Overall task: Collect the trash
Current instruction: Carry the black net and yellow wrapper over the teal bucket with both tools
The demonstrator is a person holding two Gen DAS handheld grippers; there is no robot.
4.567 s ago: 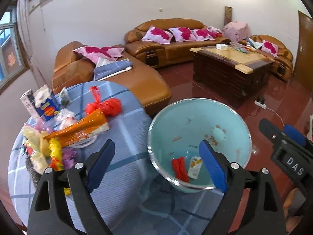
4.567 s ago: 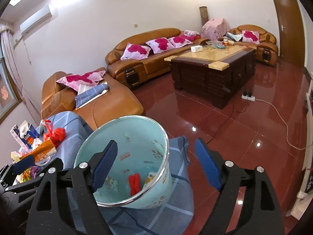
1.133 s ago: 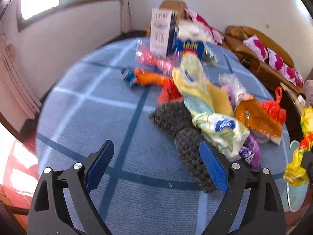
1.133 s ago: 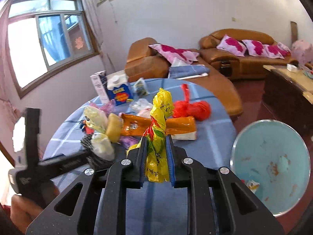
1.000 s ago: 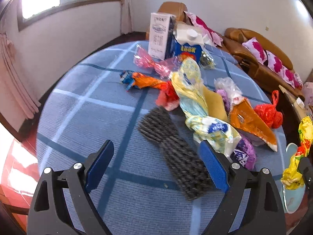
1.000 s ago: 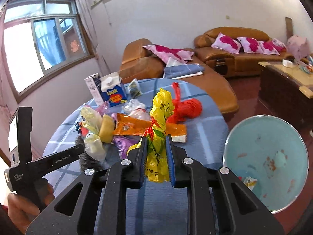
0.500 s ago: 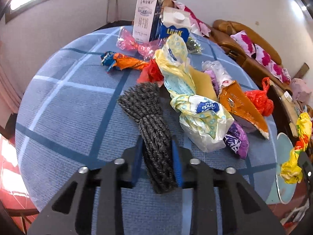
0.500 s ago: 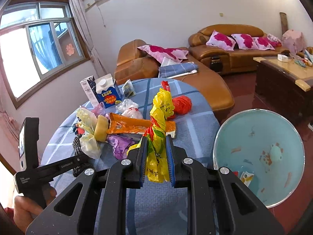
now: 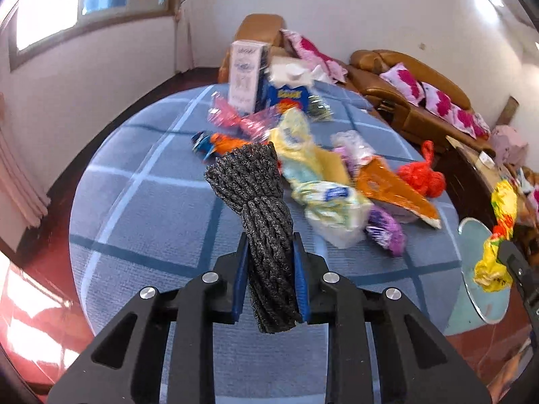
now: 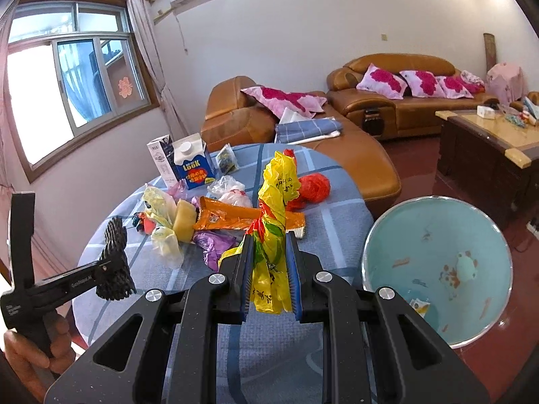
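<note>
So both hands are loaded: left gripper (image 9: 269, 269) jaws clamp the dark mesh roll (image 9: 259, 208), right gripper (image 10: 271, 276) jaws pinch a yellow wrapper (image 10: 274, 219), probably because the bin (image 10: 438, 269) just right of them takes both.

dark rope bundle (image 9: 266, 222): clamped, lifted | yellow wrapper (image 10: 273, 235): clamped upright | bin (image 10: 434, 269): beside table

I see a dark grey speckled mesh bundle (image 9: 259, 208) and a yellow bag (image 10: 274, 235) with red and green patches. The tablecloth (image 9: 141, 208) is pale blue with darker and white grid lines. The bin (image 10: 438, 266) is light turquoise inside; the sofa (image 10: 397, 101) is tan, its cushions pink-flowered.
</note>
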